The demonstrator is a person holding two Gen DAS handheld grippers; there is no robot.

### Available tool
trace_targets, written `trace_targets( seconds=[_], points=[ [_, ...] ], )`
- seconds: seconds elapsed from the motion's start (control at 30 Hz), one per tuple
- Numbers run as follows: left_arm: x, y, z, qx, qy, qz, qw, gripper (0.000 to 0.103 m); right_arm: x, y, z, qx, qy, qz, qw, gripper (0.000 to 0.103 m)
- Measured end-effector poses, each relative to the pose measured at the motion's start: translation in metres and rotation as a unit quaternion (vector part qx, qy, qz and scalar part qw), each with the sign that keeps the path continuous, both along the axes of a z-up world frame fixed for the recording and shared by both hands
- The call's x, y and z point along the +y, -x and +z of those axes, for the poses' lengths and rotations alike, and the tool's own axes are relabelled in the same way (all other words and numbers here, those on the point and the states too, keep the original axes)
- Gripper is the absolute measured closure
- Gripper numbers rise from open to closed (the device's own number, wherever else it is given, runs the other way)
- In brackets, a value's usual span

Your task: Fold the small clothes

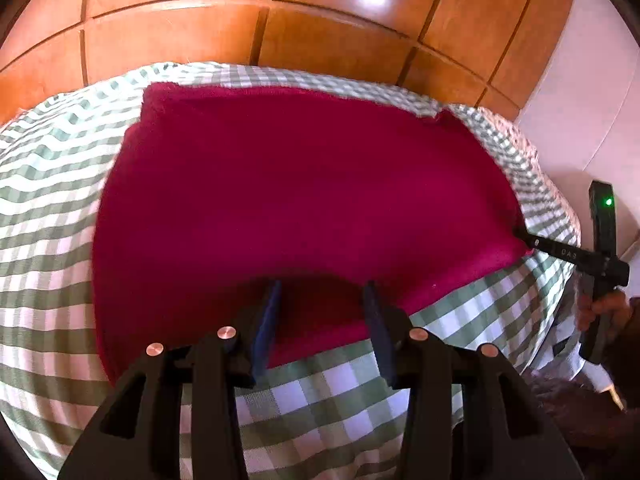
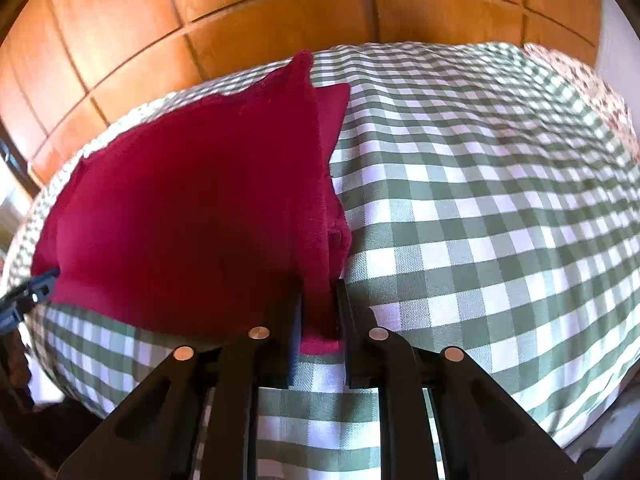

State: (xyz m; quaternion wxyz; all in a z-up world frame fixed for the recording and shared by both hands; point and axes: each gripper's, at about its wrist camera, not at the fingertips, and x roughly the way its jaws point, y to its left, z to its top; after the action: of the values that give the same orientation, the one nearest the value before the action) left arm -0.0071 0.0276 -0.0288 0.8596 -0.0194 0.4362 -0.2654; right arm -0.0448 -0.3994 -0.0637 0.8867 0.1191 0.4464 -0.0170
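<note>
Red cloth (image 2: pixel 192 216) edge betw. right gripper (image 2: pixel 318 320) pads, pinched

A crimson fleecy garment (image 1: pixel 304 184) lies spread, partly folded, on the checked cloth (image 1: pixel 48 208).

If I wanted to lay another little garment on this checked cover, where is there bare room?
The widest bare stretch of checked cover lies right of the red cloth, running to the floral fabric. A narrower strip borders the cloth's left side. The near edge is crowded: both grippers are at the cloth there.
</note>
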Motion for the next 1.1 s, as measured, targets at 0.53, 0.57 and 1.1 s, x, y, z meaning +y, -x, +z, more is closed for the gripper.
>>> trace_targets(
  seconds=[0.53, 0.57, 1.1],
  points=[
    [0.042, -0.035, 0.013, -0.01, 0.008, 0.1, 0.995, 0.048, 0.05, -0.136, 0.044, -0.049, 0.054, 0.018, 0.997, 0.042],
    [0.045, -0.037, 0.014, -0.011, 0.01, 0.102, 0.9946, 0.048, 0.05, -0.151, 0.038, -0.036, 0.068, 0.013, 0.997, 0.042],
    [0.094, -0.164, 0.019, 0.035, 0.045, 0.226, 0.9724, 0.049, 0.032, -0.177, 0.003, -0.031, 0.083, -0.034, 0.995, 0.039]
  ],
)
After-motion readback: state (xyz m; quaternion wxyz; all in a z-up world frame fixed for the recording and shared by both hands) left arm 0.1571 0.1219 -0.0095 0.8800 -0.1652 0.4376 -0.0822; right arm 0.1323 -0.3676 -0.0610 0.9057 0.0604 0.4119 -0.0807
